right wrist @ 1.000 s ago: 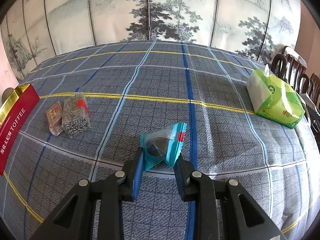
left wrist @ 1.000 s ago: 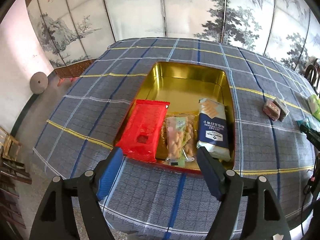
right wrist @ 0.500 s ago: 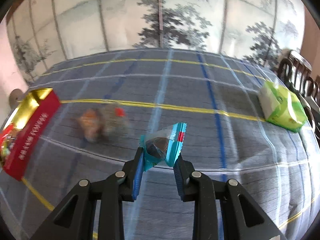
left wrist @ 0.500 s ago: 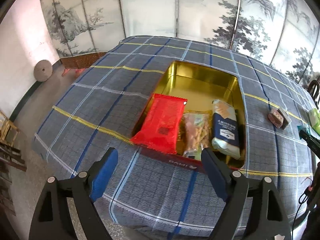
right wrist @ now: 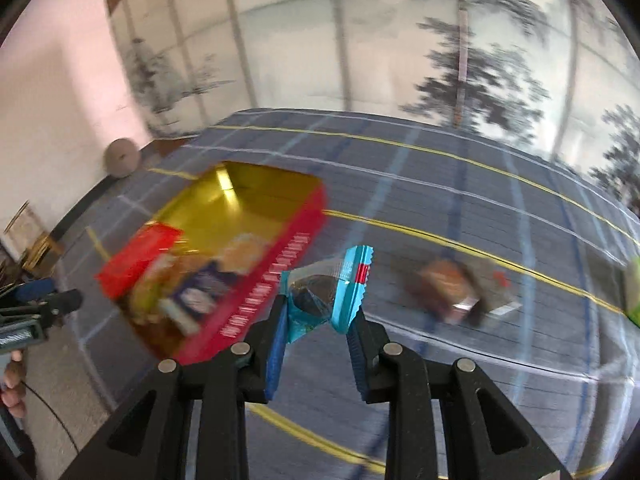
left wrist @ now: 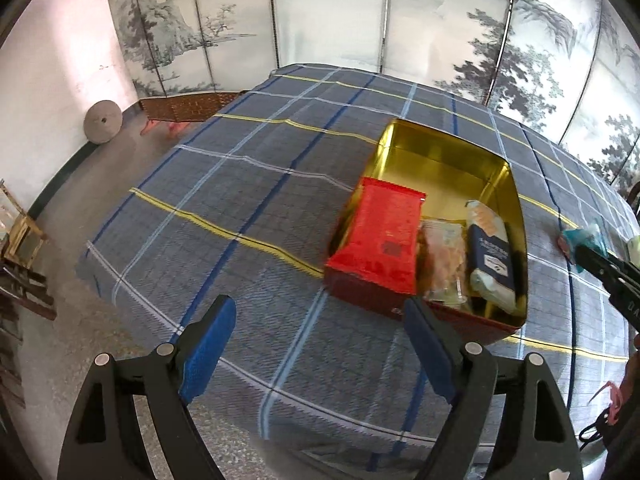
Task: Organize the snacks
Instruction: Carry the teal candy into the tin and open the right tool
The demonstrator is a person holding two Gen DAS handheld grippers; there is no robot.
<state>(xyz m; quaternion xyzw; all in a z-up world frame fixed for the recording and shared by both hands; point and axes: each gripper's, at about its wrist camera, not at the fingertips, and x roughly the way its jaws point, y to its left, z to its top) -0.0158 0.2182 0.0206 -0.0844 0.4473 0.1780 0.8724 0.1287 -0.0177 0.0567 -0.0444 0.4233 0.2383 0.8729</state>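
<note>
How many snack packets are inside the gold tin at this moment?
3, side by side at the near end of the gold tin: a red packet propped on the left rim, a clear packet in the middle, a dark blue packet on the right. Smaller ones may lie hidden beneath.

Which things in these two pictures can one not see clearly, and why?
- Small snacks on the cloth: right wrist view, motion blur; kind unreadable.
- Lettering on the tin: same blur.
- Green pack: cut by the right edge.
- Snack in the right claw: left wrist view, small, near the edge.
</note>
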